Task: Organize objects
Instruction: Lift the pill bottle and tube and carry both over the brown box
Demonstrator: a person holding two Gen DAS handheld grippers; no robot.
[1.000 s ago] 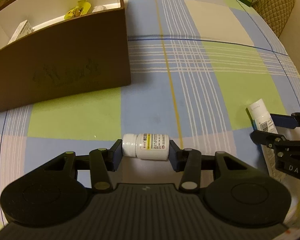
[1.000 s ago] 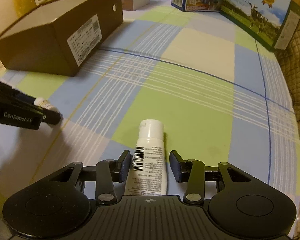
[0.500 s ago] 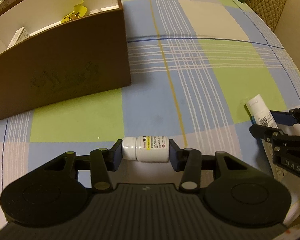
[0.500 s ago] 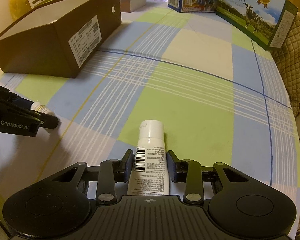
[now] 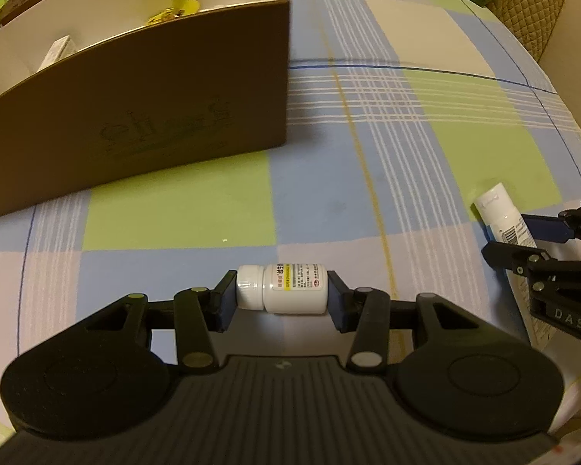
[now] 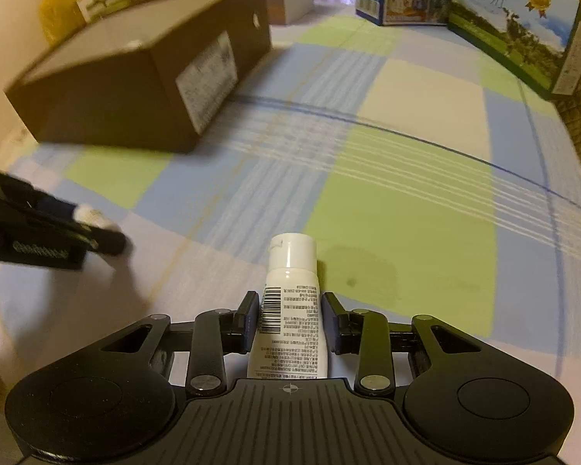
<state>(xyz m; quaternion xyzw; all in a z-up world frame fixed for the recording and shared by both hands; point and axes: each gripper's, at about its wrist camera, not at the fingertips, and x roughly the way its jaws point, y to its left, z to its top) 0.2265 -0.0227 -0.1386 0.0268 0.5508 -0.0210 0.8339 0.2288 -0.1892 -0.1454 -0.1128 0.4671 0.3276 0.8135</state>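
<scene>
Two grippers: we see both over the checked tablecloth (image 5: 426,155), each with something between its fingers.
Left gripper (image 5: 282,297): narrow — its pads press on the two ends of a small white pill bottle (image 5: 286,288), which lies sideways with its cap toward the left pad.
Pill bottle: held crosswise just above a pale square of the cloth, in front of the brown box (image 5: 135,116); we cannot tell whether it touches the cloth.
Right gripper (image 6: 289,323): narrow — its pads sit against the sides of a white tube (image 6: 289,310), and the right one dents the tube's side.
White tube: points away from us, cap forward, barcode on its left side; in the left view it shows at the right edge, its cap end sticking out past the right gripper's fingers.
Brown box: open at the top, white inside, with a few small packets and something yellow (image 5: 174,7) in it; it stands on the cloth beyond the left gripper, well apart from the tube.
Far edge of table: we make out printed cartons (image 6: 515,27) standing in a row.
</scene>
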